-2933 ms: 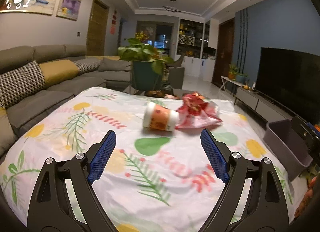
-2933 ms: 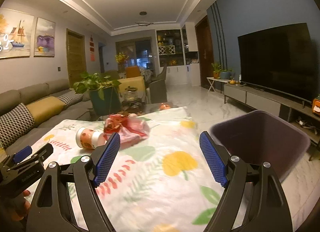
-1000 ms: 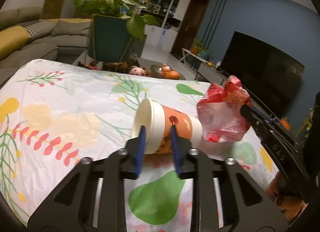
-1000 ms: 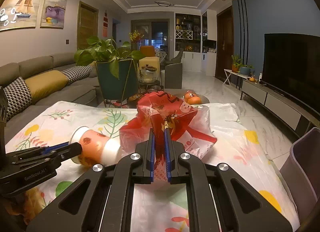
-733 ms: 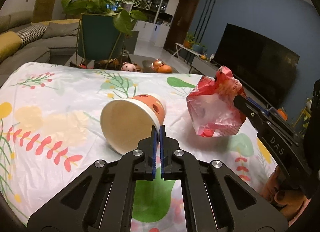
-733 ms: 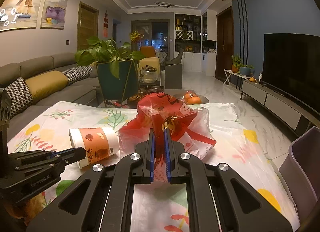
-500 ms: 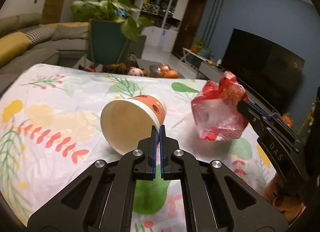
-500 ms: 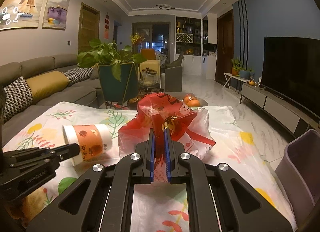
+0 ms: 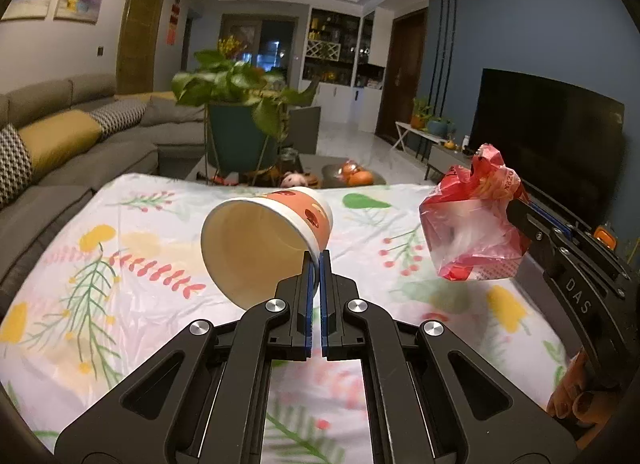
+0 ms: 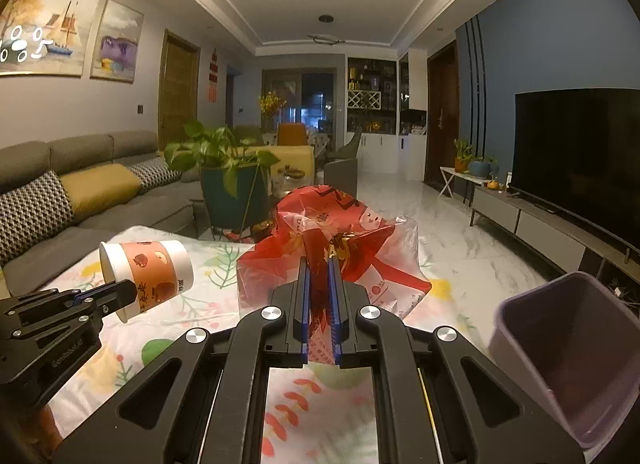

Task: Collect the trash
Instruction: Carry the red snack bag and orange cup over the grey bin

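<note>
Both loads now higher off the floral tablecloth (image 9: 120, 264) than before. Left gripper (image 9: 316, 264) pinches paper cup (image 9: 260, 240) rim; right gripper (image 10: 319, 276) clamps red plastic bag (image 10: 332, 248). Purple bin (image 10: 568, 352) right of bag; potted plant (image 10: 224, 167) beyond.

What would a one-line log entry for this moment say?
left gripper: shut on paper cup rim | right gripper: shut on red bag | bin: right

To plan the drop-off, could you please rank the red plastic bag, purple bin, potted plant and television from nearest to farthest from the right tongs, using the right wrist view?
1. Red plastic bag: clamped in the right tongs.
2. Purple plastic bin: lower right, beside the table.
3. Green potted plant: beyond the table, left of centre.
4. Black television: right wall; too close to call against the plant.
</note>
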Demonstrator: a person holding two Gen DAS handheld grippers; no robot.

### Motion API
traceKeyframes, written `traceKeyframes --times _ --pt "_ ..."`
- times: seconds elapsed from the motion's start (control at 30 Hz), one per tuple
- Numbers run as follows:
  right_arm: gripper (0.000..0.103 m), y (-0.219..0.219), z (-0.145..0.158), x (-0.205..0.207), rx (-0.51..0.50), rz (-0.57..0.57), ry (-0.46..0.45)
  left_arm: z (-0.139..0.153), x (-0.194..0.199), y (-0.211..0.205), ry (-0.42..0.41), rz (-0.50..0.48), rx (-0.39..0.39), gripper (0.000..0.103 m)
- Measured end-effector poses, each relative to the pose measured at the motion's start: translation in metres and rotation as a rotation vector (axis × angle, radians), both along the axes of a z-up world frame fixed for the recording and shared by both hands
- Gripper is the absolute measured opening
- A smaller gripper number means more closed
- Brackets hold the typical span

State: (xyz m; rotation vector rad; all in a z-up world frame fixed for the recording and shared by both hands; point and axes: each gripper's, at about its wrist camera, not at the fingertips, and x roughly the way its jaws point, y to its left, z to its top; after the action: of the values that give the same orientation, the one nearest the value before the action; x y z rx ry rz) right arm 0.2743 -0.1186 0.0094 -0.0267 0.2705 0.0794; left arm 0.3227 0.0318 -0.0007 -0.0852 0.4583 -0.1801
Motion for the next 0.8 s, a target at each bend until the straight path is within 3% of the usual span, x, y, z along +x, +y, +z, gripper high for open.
traceKeyframes --times 0.43,0.8 --pt "0.009 -0.07 0.031 -0.075 0.034 -0.075 -0.106 0.036 -0.051 -0.08 -0.072 -0.097 0.035 0.002" --pt "0.009 -0.134 0.035 -0.104 0.028 -0.187 -0.139 0.041 -0.07 -0.16 -0.093 -0.212 0.037 0.002"
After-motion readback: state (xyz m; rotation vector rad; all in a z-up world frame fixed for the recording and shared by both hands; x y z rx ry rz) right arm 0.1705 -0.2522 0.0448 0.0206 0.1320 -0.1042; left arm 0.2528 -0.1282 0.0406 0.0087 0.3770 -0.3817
